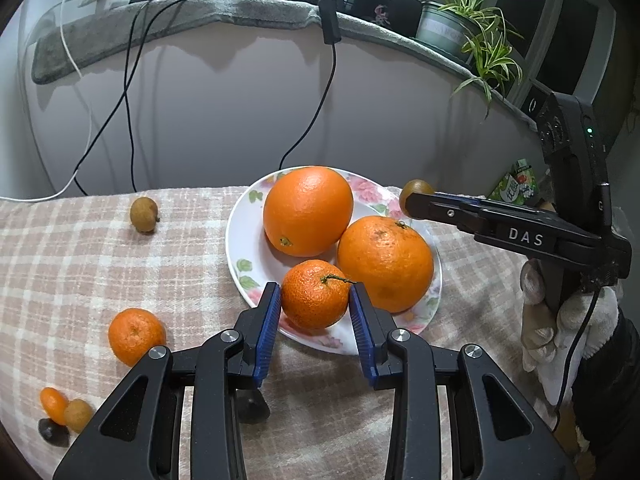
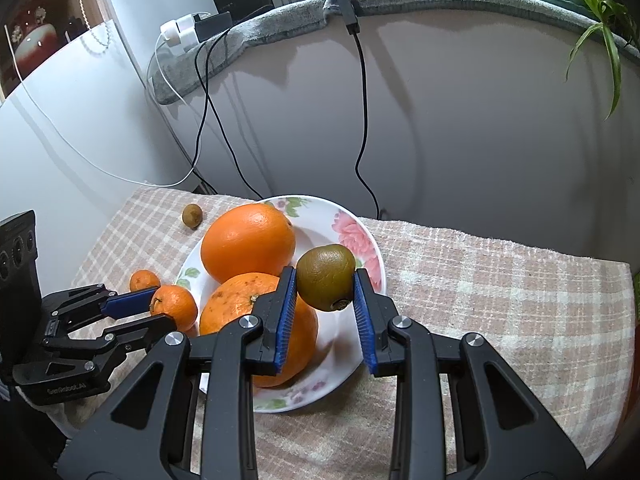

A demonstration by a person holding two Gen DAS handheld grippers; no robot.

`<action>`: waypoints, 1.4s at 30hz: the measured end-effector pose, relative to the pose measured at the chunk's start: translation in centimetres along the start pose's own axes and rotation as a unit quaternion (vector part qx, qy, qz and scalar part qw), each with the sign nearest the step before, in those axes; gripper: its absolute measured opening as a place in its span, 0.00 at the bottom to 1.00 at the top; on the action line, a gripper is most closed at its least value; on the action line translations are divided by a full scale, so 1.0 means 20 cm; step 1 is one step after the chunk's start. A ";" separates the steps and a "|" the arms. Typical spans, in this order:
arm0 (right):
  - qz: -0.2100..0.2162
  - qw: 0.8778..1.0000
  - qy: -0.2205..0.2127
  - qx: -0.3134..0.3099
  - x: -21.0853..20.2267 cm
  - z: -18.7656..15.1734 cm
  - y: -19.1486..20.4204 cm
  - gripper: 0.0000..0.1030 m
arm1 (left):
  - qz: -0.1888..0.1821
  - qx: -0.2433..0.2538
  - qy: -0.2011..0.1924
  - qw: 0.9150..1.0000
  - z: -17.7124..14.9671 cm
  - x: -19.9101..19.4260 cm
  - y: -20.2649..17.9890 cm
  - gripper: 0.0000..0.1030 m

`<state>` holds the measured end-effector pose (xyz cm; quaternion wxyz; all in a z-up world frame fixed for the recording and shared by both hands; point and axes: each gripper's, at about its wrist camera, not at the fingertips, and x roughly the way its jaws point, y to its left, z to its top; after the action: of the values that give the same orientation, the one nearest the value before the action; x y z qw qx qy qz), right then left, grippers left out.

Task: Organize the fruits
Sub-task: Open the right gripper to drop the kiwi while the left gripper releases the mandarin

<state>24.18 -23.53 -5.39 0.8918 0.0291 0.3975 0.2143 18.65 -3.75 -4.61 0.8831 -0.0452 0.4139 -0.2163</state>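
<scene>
A floral white plate (image 1: 240, 240) (image 2: 360, 232) holds two large oranges (image 1: 308, 210) (image 1: 386, 262) (image 2: 248, 242) (image 2: 236, 308). My left gripper (image 1: 315, 300) is shut on a small mandarin (image 1: 315, 294) (image 2: 175, 306) over the plate's near rim. My right gripper (image 2: 325, 284) is shut on a brown kiwi (image 2: 326, 278) (image 1: 416, 190), held above the plate's right side. The right gripper also shows in the left wrist view (image 1: 416, 204), the left one in the right wrist view (image 2: 160, 308).
On the checked cloth (image 1: 80, 264) lie another mandarin (image 1: 137, 336) (image 2: 144, 280), a small brown fruit (image 1: 144, 214) (image 2: 192, 215), a kumquat (image 1: 54, 404) and more small fruits (image 1: 78, 416). Cables (image 1: 128, 92) hang on the wall behind. A potted plant (image 1: 472, 28) stands on the ledge.
</scene>
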 end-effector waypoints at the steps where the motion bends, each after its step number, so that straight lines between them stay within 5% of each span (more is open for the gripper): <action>1: 0.000 1.000 0.001 0.000 0.00 0.00 0.00 0.29 | 0.000 0.001 -0.001 1.000 0.00 0.00 0.00 0.33; 11: -0.005 1.000 0.003 -0.004 0.01 0.01 0.01 0.32 | 0.002 0.000 -0.006 1.000 0.00 -0.02 -0.01 0.34; 14: -0.008 1.000 0.000 -0.004 0.00 0.02 0.02 0.53 | 0.003 0.004 -0.008 1.000 0.01 -0.03 -0.01 0.41; 22: -0.011 1.000 -0.019 -0.008 -0.07 0.03 0.04 0.72 | 0.007 0.006 -0.017 1.000 0.00 -0.06 -0.03 0.49; 42: 0.011 0.998 -0.044 -0.044 -0.26 -0.07 0.33 0.72 | 0.059 -0.008 -0.066 0.996 -0.14 -0.36 0.16 0.50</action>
<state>17.60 -19.76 -1.26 0.9065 0.0036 0.3476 0.2397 13.53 2.47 -2.16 0.9192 -0.0419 0.3588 -0.1569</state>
